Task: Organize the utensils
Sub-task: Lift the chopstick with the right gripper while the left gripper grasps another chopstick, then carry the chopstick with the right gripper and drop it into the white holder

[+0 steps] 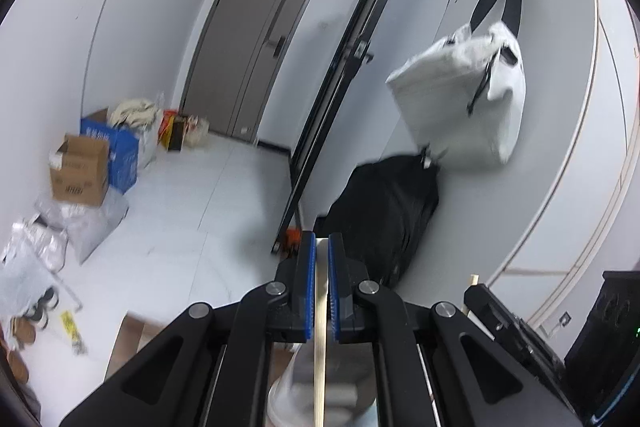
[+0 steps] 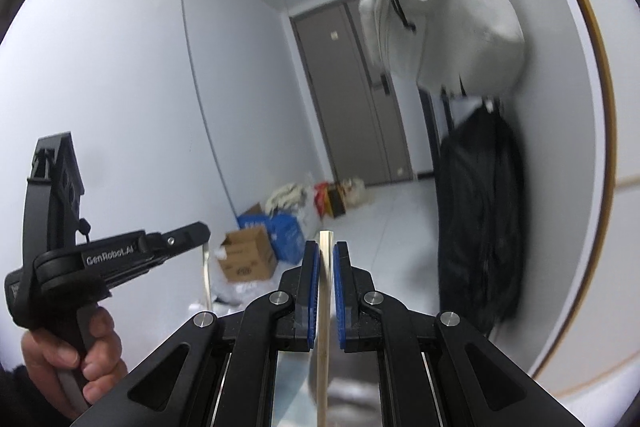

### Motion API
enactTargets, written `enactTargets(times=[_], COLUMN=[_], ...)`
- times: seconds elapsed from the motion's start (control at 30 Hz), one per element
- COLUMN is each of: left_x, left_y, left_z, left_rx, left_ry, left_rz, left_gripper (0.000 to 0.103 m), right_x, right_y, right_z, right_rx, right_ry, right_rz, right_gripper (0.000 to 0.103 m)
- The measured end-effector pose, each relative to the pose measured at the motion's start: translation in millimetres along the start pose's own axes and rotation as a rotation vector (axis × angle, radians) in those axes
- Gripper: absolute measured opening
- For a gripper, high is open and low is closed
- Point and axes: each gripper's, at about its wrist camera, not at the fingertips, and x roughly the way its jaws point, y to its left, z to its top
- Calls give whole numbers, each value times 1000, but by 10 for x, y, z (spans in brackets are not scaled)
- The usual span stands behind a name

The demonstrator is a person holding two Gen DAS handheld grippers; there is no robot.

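- A white bag and a black bag hang on the wall just right of both tools.
- Boxes sit along the far left wall; open floor lies between.
- The left gripper pinches a pale chopstick upright.
- The right gripper is closed nearly tight around another chopstick.

White walls and a pale tiled floor close a narrow hall. Far ahead of the tongs stands a grey door. Ahead to the left, cardboard boxes and a blue box sit against the wall. Ahead to the right, a white bag hangs above a black bag, beside a black-framed panel.
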Motion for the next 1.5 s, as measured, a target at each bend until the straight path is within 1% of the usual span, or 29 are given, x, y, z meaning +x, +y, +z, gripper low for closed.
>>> enactTargets(times=[0.1, 0.2, 0.3, 0.4, 0.43, 0.5, 0.7, 0.87, 0.97, 1.0, 1.17, 1.3, 1.5], left_x=[156, 327, 457, 586, 621, 655, 663, 591, 606, 607, 709, 721, 697], left_y=[-104, -161, -137, -106, -98, -69, -15, -34, -55, -53, -93, -135, -179], left_z=[163, 232, 204, 147, 103, 47, -84, -169, -201, -212, -218, -230, -279], left_rx=[11, 27, 22, 12, 16, 16, 5, 32, 40, 41, 19, 12, 25], left_ry=[-46, -76, -92, -94, -97, -95, -90, -110, -100, -96, -77, -49, -11], left_rz=[-17, -24, -36, -58, -52, -71, -99, -103, -111, -110, -112, -138, -180], left_gripper=[2, 2, 2, 2, 2, 2, 2, 2, 2, 2, 2, 2, 2], right_x=[136, 276, 467, 609, 637, 691, 755, 767, 774, 833, 815, 784, 703], right_y=[-67, -139, -245, -337, -348, -375, -441, -459, -488, -524, -544, -549, -623], right_z=[197, 342, 393, 367, 363, 321, 136, 78, 6, -1, -15, -30, 12], right_rx=[-8, -13, 1, 18, 16, -3, -51, -62, -45, -39, -38, -31, -38], right_ry=[-49, -101, -122, -135, -140, -154, -162, -170, -149, -142, -143, -130, -102], right_rz=[-8, -22, -38, -49, -52, -60, -77, -75, -67, -64, -55, -53, -41], right_gripper=[6, 6, 6, 6, 6, 6, 6, 6, 6, 6, 6, 6, 6])
